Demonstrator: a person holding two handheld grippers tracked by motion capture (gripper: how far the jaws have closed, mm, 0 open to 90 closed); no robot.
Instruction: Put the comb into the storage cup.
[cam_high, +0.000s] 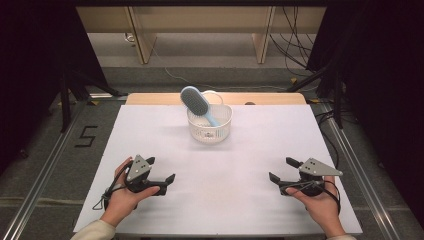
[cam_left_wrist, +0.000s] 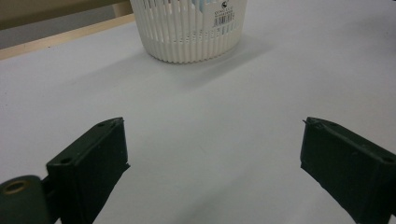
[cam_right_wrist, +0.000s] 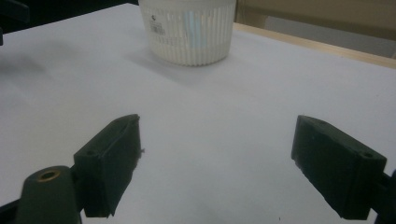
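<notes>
I hold my left gripper (cam_high: 161, 170) and right gripper (cam_high: 281, 170) spread wide and empty, resting near me on the white tabletop (cam_high: 240, 150). Far centre, a blue hairbrush (cam_high: 196, 102) leans in a white basket (cam_high: 210, 131). Pulling the brush could tip what looks like a light basket.

The high view looked forward and down over the table (cam_high: 150, 145); each gripper view sat low near its surface, facing the white basket (cam_left_wrist: 189, 30), which all three shared
</notes>
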